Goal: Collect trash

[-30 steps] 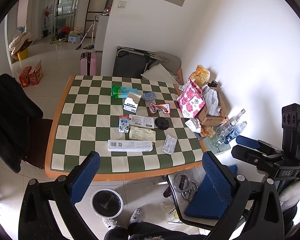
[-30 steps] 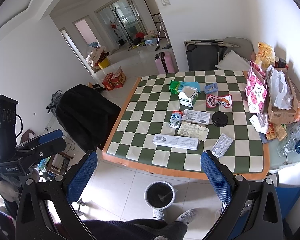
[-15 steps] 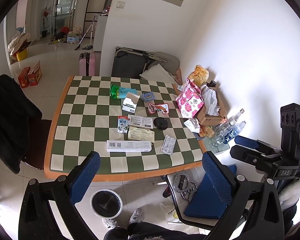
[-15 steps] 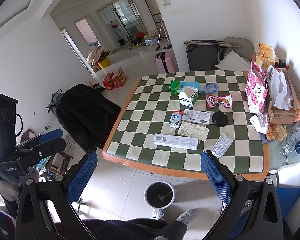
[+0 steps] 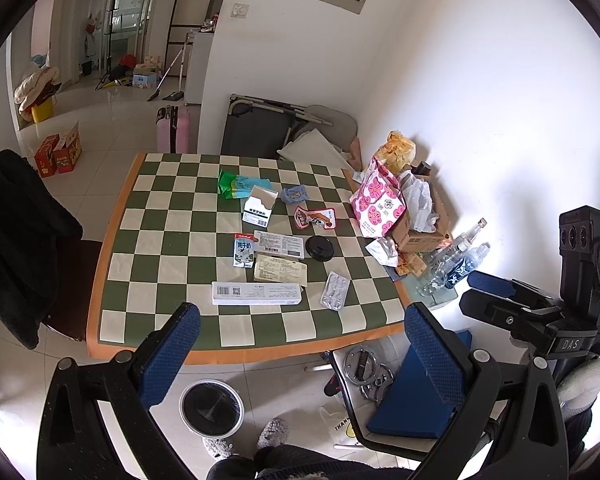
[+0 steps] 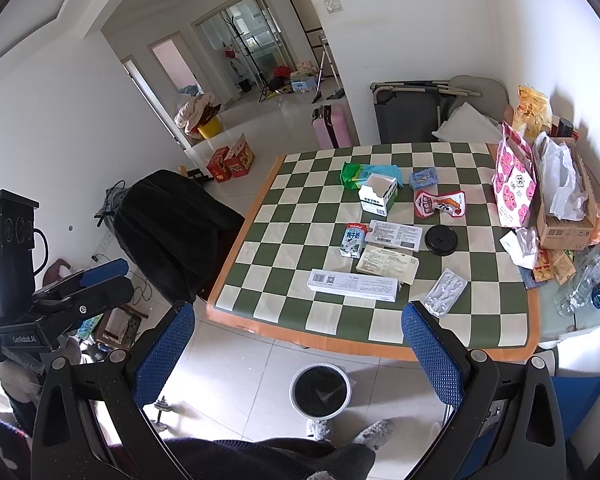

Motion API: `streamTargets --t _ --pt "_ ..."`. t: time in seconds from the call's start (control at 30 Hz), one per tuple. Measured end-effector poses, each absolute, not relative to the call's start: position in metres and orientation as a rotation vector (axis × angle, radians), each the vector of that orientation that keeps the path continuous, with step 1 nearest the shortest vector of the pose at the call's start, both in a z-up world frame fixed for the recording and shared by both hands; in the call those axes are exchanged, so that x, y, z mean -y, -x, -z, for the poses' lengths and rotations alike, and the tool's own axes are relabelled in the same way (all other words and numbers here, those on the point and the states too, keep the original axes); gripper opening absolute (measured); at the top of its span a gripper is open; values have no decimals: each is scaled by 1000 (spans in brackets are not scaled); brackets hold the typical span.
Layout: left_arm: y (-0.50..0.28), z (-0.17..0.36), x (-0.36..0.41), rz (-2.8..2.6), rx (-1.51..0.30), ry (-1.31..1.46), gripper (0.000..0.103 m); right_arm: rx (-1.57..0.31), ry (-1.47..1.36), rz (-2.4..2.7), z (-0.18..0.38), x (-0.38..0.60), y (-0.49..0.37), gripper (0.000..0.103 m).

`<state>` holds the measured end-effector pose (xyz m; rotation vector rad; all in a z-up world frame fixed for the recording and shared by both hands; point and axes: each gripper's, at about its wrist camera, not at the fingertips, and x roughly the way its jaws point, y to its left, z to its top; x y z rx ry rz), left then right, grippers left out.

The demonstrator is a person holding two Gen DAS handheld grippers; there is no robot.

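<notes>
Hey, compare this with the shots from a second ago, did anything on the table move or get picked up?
Nothing got picked up. The left tongs and right tongs stay open and empty above the checkered table, drifting only slightly. The long white box, blister pack and trash bin lie as before.

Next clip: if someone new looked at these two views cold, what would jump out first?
The green-and-cream checkered table fills the middle, littered with packaging: a long white box near the front edge, a small milk carton and a black lid behind it. On the floor just in front stands a round bin with a black liner. Both pairs of tongs, left and right, hang open and empty short of the table.
</notes>
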<state>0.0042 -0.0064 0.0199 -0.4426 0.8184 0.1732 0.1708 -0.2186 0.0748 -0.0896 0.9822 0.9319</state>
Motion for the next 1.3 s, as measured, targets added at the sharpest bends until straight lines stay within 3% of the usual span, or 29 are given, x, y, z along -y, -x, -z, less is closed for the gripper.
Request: streamTargets --t 1.2,1.3 --pt "-15 -39 9 -264 -830 384 103 -979 71 -929 -87 205 -155 103" --pt "-32 -14 6 -382 -875 302 103 -972 82 -805 -79 201 -160 103"
